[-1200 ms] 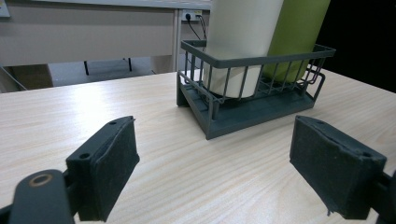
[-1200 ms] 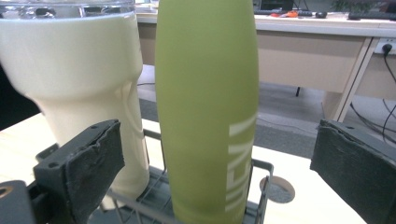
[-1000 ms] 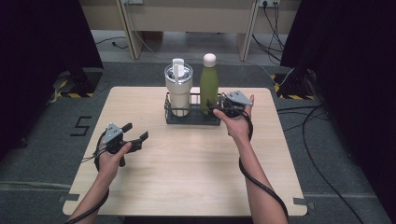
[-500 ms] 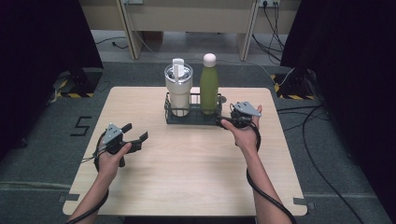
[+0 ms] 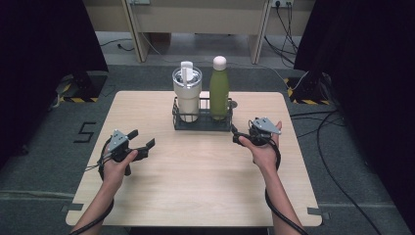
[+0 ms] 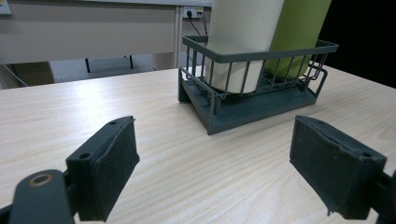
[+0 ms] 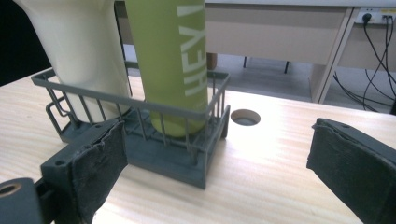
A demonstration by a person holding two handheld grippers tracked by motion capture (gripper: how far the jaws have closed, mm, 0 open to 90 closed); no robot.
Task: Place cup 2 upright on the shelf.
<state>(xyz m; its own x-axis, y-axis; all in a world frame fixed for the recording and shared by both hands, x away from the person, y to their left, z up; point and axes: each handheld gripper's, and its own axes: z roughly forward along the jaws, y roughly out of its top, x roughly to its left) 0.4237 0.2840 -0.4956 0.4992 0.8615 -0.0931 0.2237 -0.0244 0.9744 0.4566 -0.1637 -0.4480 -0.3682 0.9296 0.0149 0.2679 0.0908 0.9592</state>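
A dark wire basket (image 5: pixel 201 126) stands at the table's far middle. It holds a cream tumbler (image 5: pixel 187 95) with a lid and a green bottle (image 5: pixel 219 87) with a pale cap. My right gripper (image 5: pixel 238 136) sits just right of the basket's near corner, pointing at it. Its jaws have just been closing a little and stand open with nothing between them. In the right gripper view the gripper (image 7: pixel 215 158) faces the basket (image 7: pixel 168 158) and the bottle (image 7: pixel 173 56). My left gripper (image 5: pixel 142 138) rests open at the left, and its own view has the basket (image 6: pixel 252 107) ahead.
The light wooden table (image 5: pixel 195 181) has a round cable hole (image 5: pixel 233 104) behind the basket's right end. Desk legs, cables and wall sockets lie on the floor beyond the far edge. Dark curtains stand on both sides.
My right gripper has drawn back from beside the green bottle, moving right and down to the table near the basket's corner. The left gripper has stayed put.
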